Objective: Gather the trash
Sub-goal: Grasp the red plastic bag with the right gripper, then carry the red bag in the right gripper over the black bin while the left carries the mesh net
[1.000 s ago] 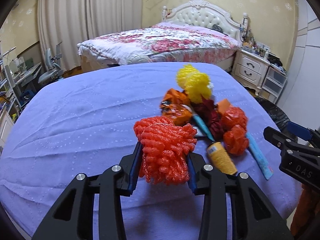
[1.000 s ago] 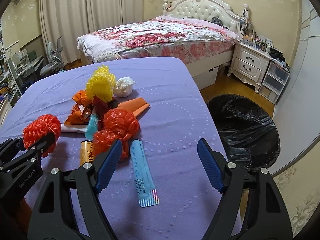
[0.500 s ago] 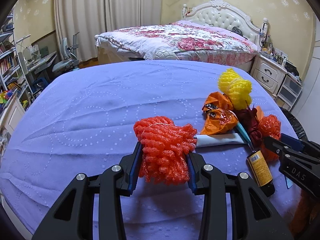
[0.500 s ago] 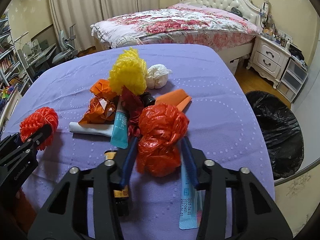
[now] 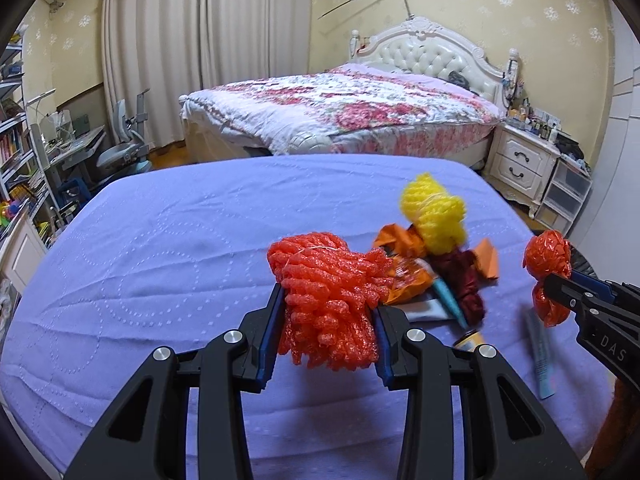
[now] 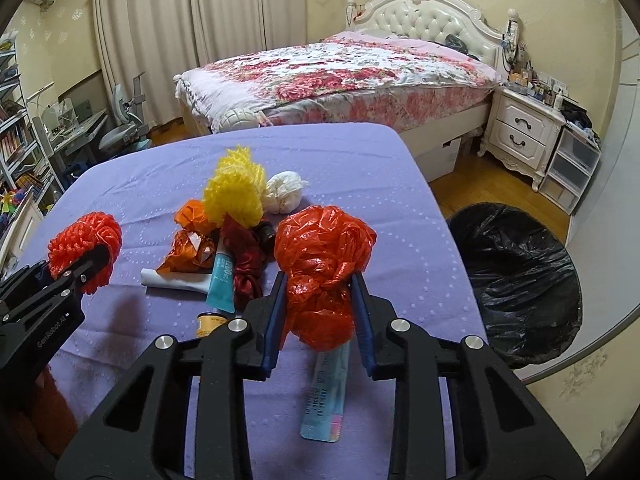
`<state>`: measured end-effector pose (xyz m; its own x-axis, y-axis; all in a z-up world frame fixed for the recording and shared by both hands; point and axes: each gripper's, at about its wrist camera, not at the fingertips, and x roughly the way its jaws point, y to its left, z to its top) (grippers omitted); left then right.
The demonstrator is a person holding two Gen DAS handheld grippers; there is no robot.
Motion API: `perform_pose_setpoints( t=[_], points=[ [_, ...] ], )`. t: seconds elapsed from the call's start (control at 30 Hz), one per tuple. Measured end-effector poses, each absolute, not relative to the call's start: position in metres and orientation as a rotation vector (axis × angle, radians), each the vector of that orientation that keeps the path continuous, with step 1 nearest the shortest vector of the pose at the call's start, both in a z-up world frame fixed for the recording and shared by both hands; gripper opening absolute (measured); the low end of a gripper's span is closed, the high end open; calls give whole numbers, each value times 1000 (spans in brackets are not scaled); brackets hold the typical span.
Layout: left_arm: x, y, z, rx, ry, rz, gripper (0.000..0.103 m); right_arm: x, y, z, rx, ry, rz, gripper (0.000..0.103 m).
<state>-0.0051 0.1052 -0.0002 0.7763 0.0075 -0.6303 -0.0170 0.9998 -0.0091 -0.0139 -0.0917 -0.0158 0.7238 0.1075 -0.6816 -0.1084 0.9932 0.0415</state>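
Above purple cloth (image 5: pixel 160 264), left tongs (image 5: pixel 328 320) pinch orange foam net (image 5: pixel 328 292), right tongs (image 6: pixel 320 308) red bag (image 6: pixel 324 264).

A purple-clothed table (image 6: pixel 360 168) carries a yellow foam net (image 6: pixel 234 194), white wad (image 6: pixel 285 193), blue tubes (image 6: pixel 325 396) and orange wrappers (image 6: pixel 188 250).

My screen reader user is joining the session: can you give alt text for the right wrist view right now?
The right gripper is shut on a crumpled red plastic bag, lifted above a purple-covered table. Left of it lies a pile of trash topped by yellow foam netting, and the left gripper holds orange foam netting. A black-lined trash bin stands on the floor to the right.
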Motion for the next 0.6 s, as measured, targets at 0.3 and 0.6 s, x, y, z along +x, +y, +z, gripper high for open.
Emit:
perform_pose_setpoints(
  t=[0.3, 0.6],
  points=[
    [11, 46, 19, 23, 634, -122, 39, -21, -159, 5, 40, 683, -7, 30],
    [40, -33, 21, 64, 622, -248, 39, -9, -228, -4, 55, 670, -151, 30]
  ],
)
